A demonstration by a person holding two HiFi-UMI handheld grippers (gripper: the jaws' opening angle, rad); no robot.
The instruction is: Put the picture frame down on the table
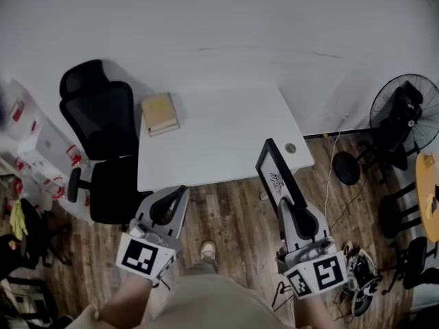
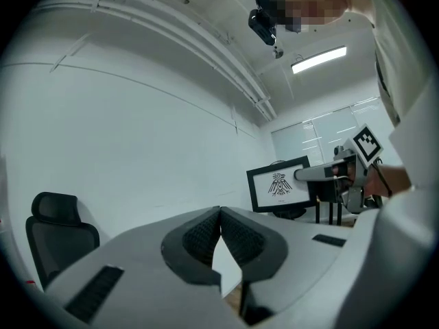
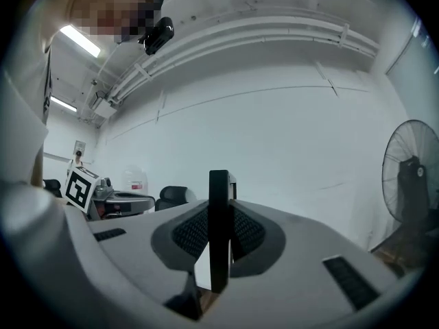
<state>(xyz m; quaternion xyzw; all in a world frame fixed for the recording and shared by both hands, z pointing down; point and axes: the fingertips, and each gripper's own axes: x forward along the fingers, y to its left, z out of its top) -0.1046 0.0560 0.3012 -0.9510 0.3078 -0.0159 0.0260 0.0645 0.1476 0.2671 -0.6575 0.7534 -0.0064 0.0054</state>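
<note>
My right gripper (image 1: pixel 291 210) is shut on a black picture frame (image 1: pixel 276 175) with a white print of a bird. It holds the frame upright, edge-on between the jaws (image 3: pixel 219 233), just off the front right of the white table (image 1: pixel 226 136). In the left gripper view the frame (image 2: pixel 281 188) shows face-on to the right. My left gripper (image 1: pixel 167 209) is shut with nothing in it, in front of the table's front edge; its pads (image 2: pixel 236 237) touch.
A tan book (image 1: pixel 160 113) lies on the table's far left corner. A black office chair (image 1: pixel 101 139) stands left of the table. A floor fan (image 1: pixel 405 118) and cables are at the right. Wooden floor lies below.
</note>
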